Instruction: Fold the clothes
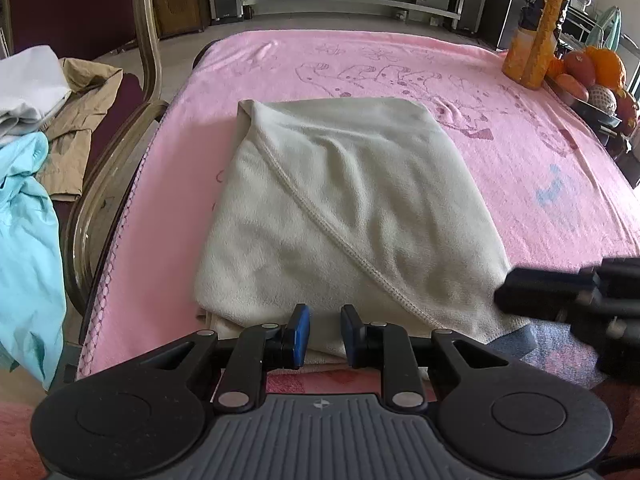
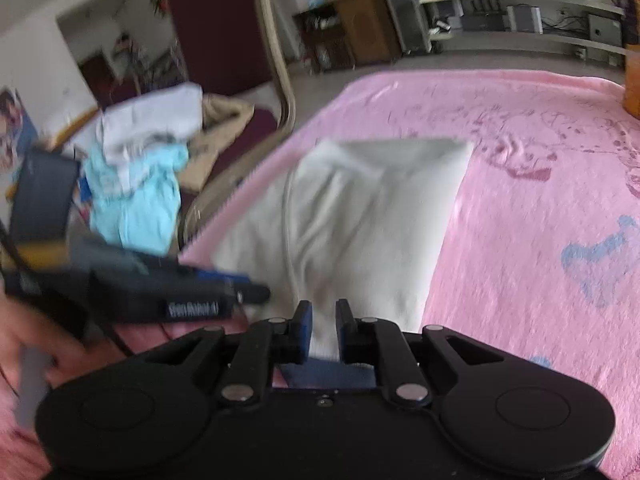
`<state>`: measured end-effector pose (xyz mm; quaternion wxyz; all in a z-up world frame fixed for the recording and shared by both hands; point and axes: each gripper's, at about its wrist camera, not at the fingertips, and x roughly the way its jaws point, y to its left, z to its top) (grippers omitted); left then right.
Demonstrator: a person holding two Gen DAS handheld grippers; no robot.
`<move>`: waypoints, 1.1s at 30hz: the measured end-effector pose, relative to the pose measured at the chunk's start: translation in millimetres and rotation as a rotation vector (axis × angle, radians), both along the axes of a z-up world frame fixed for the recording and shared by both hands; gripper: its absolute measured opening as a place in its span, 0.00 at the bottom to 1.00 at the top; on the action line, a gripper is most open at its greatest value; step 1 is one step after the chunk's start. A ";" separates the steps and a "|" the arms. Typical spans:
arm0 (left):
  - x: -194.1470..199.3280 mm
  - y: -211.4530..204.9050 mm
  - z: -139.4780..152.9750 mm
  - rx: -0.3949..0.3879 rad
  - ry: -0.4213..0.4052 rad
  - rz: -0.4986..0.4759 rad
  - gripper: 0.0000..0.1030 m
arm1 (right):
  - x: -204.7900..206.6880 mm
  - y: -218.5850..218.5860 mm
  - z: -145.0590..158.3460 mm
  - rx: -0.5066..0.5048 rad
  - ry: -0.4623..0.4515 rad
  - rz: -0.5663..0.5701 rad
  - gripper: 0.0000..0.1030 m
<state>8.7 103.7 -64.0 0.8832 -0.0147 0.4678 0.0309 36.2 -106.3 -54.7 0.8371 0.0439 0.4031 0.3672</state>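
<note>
The task item is a cream fleece garment (image 1: 340, 208), folded into a thick, roughly rectangular bundle. Its nap is soft and matte, with shallow ripples across the top. A stitched hem runs diagonally from the far-left corner to the near-right corner, marking an overlapping flap. Beneath the near-left edge, lower layers show as a stacked lip.

The bundle lies on a pink plush blanket (image 1: 520, 184) with faint darker printed figures, which covers the tabletop. The garment sits near the blanket's left edge, at the near side.

The left gripper (image 1: 325, 334), black with blue pads, has its jaws narrowly apart at the near edge of the bundle; cloth shows in the gap, but whether the pads press on it cannot be told. The right gripper (image 2: 323, 330) has its jaws close together with a fold of the cream cloth between them at the near-right corner; this view is motion-blurred.

To the left, a curved-frame chair (image 1: 148, 80) with a dark maroon seat carries loose clothes: turquoise (image 1: 28, 240), tan and white. At far right stand an orange drink bottle (image 1: 538, 28) and a bowl of fruit (image 1: 600, 80).
</note>
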 end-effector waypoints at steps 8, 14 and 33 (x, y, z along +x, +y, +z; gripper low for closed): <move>-4.9 22.2 18.0 -0.176 -0.079 -0.004 0.35 | 14.3 -17.5 1.7 0.080 0.028 -0.152 0.41; 8.3 65.0 31.5 -0.222 -0.079 0.145 0.44 | 33.1 -43.0 -9.6 0.162 0.173 -0.294 0.46; 73.8 122.3 3.4 -0.447 0.076 0.142 0.60 | 120.0 -50.2 -42.3 0.305 0.463 -0.364 0.51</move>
